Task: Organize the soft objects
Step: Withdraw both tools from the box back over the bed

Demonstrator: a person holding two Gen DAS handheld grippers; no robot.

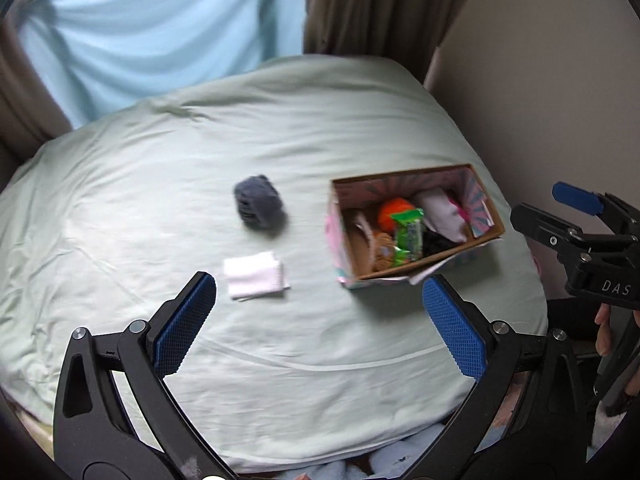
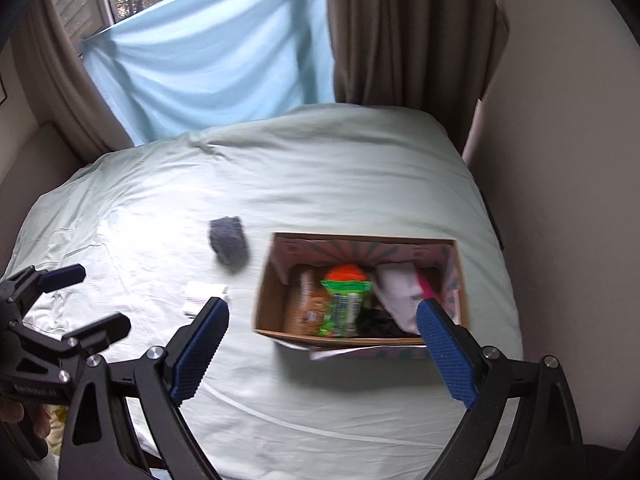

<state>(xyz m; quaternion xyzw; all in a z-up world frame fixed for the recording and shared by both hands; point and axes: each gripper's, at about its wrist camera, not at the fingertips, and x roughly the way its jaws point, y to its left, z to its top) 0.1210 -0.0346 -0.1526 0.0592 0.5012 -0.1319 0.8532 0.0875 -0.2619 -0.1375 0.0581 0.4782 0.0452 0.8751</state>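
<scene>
Your left gripper (image 1: 319,320) fingers spread wide, empty, above the bed (image 1: 160,160); white folded cloth (image 1: 255,275) and grey sock ball (image 1: 259,207) lie beside the cardboard box (image 1: 420,256); "DAS" marks your right gripper (image 1: 576,216). Right view: its fingers (image 2: 202,346) gape empty; box contents show.

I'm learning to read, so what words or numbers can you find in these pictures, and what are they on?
"DAS": white letters on the black body of the right gripper, seen in the left view.
White print on the left gripper body, in the right view: too blurred to read.
Green packet in the cardboard box: has printing, too blurred to read.
Orange-brown packet beside it: label too blurred to read.
</scene>
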